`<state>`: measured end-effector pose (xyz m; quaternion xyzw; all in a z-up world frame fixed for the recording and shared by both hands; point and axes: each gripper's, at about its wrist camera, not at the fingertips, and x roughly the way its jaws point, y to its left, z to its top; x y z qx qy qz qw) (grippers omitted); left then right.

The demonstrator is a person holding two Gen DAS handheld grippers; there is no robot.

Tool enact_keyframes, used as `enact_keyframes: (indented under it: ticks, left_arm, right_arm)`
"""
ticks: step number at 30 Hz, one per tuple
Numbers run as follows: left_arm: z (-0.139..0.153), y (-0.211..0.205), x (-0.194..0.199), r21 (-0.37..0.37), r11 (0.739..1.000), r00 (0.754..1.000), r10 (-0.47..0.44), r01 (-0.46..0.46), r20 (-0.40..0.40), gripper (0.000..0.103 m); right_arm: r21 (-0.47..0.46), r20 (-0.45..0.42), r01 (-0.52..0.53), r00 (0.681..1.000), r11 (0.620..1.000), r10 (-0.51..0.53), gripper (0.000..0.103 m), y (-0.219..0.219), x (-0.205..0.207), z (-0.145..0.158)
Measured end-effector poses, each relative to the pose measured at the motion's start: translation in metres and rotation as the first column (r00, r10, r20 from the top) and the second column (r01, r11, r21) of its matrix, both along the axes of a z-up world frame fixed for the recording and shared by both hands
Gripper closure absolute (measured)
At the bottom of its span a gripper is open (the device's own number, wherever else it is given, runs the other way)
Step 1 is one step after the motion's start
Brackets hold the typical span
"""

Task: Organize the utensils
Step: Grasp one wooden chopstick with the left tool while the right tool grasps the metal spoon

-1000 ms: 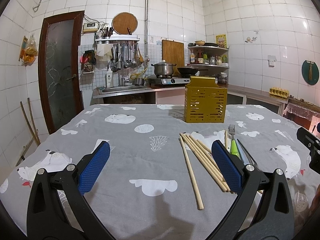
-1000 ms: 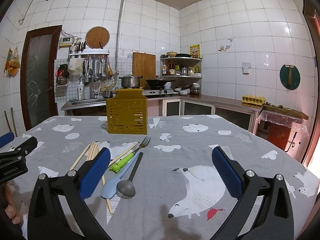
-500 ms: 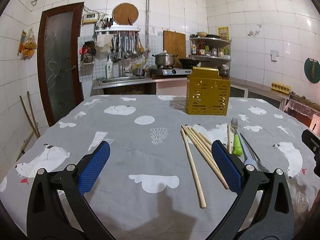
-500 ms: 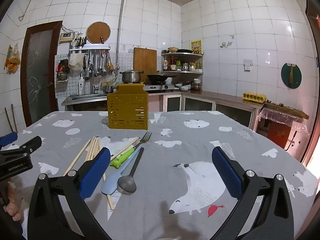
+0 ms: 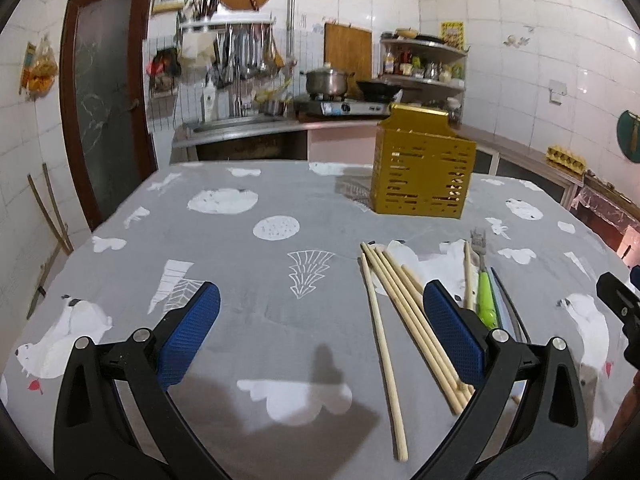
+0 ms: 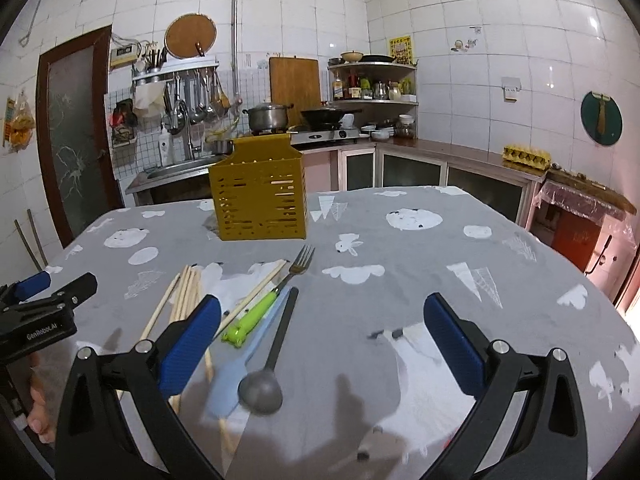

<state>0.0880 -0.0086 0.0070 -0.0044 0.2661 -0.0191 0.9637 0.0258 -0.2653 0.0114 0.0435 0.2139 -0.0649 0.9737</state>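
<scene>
The utensils all lie loose on the table (image 6: 440,264), so as far as the views show, none of the sorting is done yet. In the right wrist view the wooden chopsticks (image 6: 188,292) lie in a fan at about 9 o'clock from the picture's centre, with one stray stick angled toward the fork. Just to their right is the fork (image 6: 298,266) with its green handle, beside it the pale blue spatula (image 6: 240,376), and over that the dark ladle (image 6: 262,390), its bowl toward the camera. The yellow slotted holder (image 6: 260,196) stands upright at 12 o'clock beyond them, well apart from the pile; whether anything is already inside it cannot be told. The right gripper (image 6: 320,328) hovers above the table with its fingers spread wide and nothing between them, the ladle just inside its left finger. The left gripper (image 5: 320,320) is likewise wide open and empty, the chopsticks passing under its right finger. Every piece appears left to move to the holder.
</scene>
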Motion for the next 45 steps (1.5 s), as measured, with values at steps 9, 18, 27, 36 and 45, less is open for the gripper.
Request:
enact_keyframes:
  ticks: [9, 18, 27, 36, 45]
  left_arm:
    - [-0.004, -0.022, 0.054, 0.054, 0.996, 0.990, -0.058, 0.066, -0.125, 0.005]
    - [-0.029, -0.020, 0.105, 0.015, 0.999, 0.958, -0.046, 0.053, -0.281, 0.019]
    - [-0.051, -0.020, 0.118, 0.005, 0.999, 0.938, -0.039, 0.043, -0.344, 0.024]
    - [-0.057, -0.024, 0.131, 0.003, 0.998, 0.923, -0.054, 0.060, -0.380, 0.043]
    - [-0.058, -0.034, 0.146, -0.002, 0.996, 0.907, -0.079, 0.086, -0.415, 0.062]
  right_arm:
    - [0.006, -0.147, -0.029, 0.989, 1.000, 0.029, 0.005, -0.004, 0.070, -0.010]
    - [0.064, -0.310, -0.020, 0.950, 0.998, 0.039, 0.017, -0.007, 0.124, -0.043]
    - [0.109, -0.418, -0.004, 0.907, 0.994, 0.050, 0.032, -0.011, 0.142, -0.069]
    - [0.133, -0.452, -0.003, 0.890, 0.991, 0.063, 0.050, -0.011, 0.155, -0.067]
    - [0.128, -0.484, 0.002, 0.873, 0.992, 0.060, 0.057, -0.009, 0.168, -0.067]
